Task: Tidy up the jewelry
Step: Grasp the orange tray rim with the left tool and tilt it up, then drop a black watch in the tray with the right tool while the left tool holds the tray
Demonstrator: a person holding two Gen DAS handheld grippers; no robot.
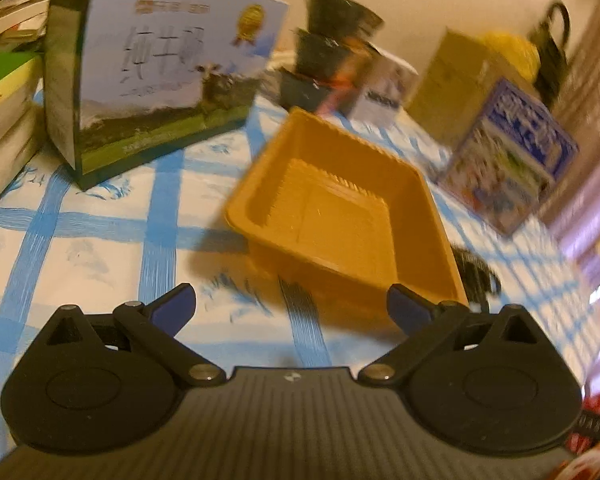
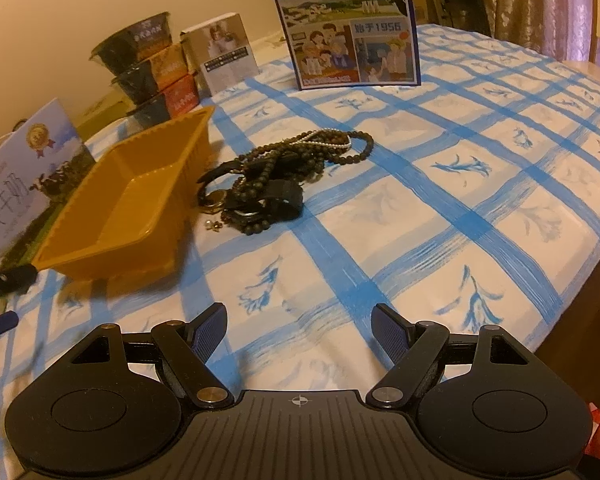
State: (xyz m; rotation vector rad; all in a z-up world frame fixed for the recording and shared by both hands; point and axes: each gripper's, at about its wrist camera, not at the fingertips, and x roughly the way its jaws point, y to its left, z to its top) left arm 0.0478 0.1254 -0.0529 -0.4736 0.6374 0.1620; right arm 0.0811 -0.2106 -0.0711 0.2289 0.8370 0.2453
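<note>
Through the left wrist view, our left gripper (image 1: 292,308) hangs spread wide and empty over the blue-checked tablecloth (image 1: 100,216). The yellow plastic tray (image 1: 340,216) sits at one o'clock, blurred, its near corner by our right finger; a milk carton (image 1: 160,68) stands at eleven.

Through the right wrist view, our right gripper (image 2: 298,328) is spread too, holding nothing. The jewelry pile (image 2: 276,176), dark bead strands with a pearl string, lies at twelve, just beside the tray at ten.
</note>
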